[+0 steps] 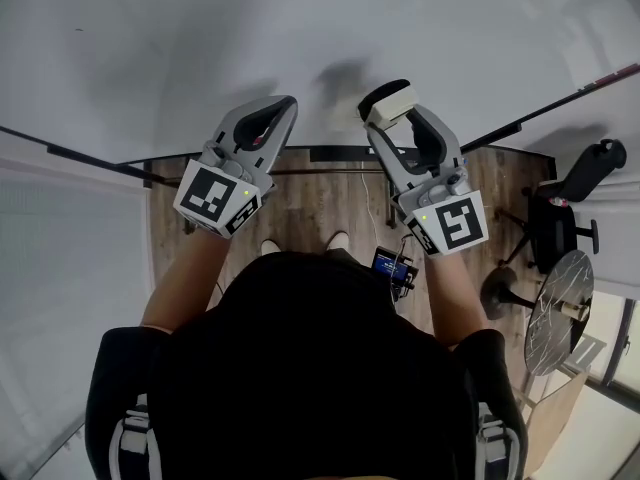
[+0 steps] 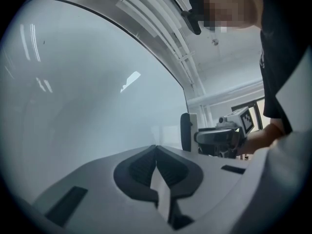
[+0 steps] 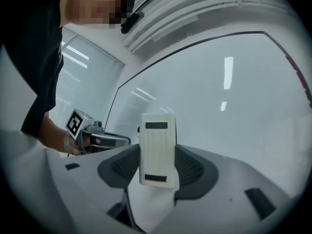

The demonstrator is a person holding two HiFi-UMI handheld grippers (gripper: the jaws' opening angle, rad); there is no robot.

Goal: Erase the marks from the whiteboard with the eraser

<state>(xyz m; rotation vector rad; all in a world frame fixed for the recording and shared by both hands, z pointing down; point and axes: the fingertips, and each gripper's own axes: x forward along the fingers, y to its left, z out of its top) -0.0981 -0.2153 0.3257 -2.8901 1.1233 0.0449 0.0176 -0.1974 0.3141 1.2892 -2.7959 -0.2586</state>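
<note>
Eraser (image 3: 157, 150) in right hand-held gripper (image 1: 402, 113), left hand-held gripper (image 1: 272, 120) beside it, whiteboard (image 1: 300, 28) ahead of both

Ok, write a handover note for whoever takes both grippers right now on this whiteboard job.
Left gripper: shut, empty, held up near the whiteboard.
Right gripper: shut on the eraser, pointed at the board; whether it touches can't be told.
Done: the board area in front looks clean.
Left: check a tiny dark speck at the head view's upper left, and a thin red line by the board's right edge, which may be only trim.
</note>
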